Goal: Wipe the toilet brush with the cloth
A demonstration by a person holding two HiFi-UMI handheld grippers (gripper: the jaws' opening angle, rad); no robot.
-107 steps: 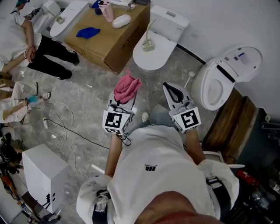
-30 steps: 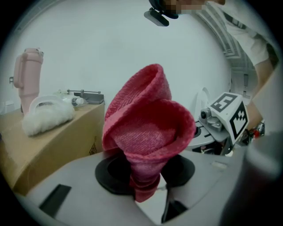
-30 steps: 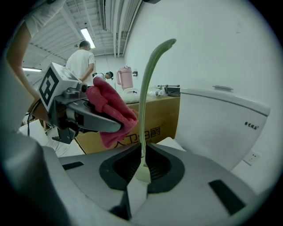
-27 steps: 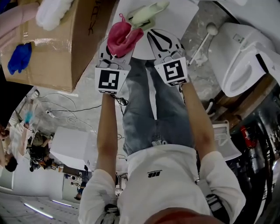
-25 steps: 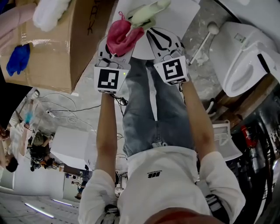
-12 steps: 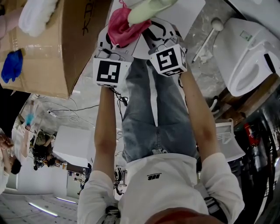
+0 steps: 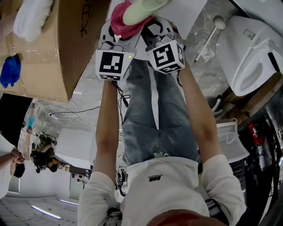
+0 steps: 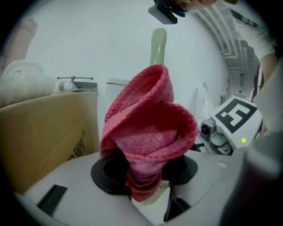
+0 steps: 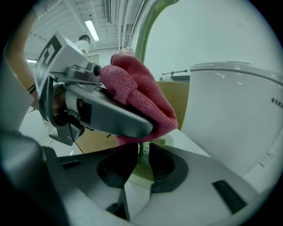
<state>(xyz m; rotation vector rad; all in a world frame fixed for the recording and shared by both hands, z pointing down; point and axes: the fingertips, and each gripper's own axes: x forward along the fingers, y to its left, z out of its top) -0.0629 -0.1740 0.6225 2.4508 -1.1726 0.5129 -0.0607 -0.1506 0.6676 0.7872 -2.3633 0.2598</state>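
The pink cloth (image 8: 148,132) is bunched upright, with my left gripper (image 8: 146,176) shut on its lower end. The toilet brush's pale green handle (image 9: 145,31) rises between the jaws of my right gripper (image 9: 141,161), which is shut on its lower part. In the right gripper view the cloth (image 9: 141,101) presses against the handle just above those jaws. In the head view the two grippers (image 7: 118,35) (image 7: 152,30) stand side by side and close together over a white toilet lid (image 7: 188,13), with the cloth (image 7: 123,22) under the handle (image 7: 141,6). The brush head is out of view.
A cardboard box (image 7: 66,44) with a blue rag (image 7: 9,70) and a white bundle (image 7: 31,20) stands to the left. An open white toilet (image 7: 252,53) is at the right, and another brush (image 7: 207,37) lies on the floor beside it. People stand at the far left.
Both grippers have moved forward over the toilet lid. The right gripper has closed in on the left one, so the cloth now lies against the brush handle.
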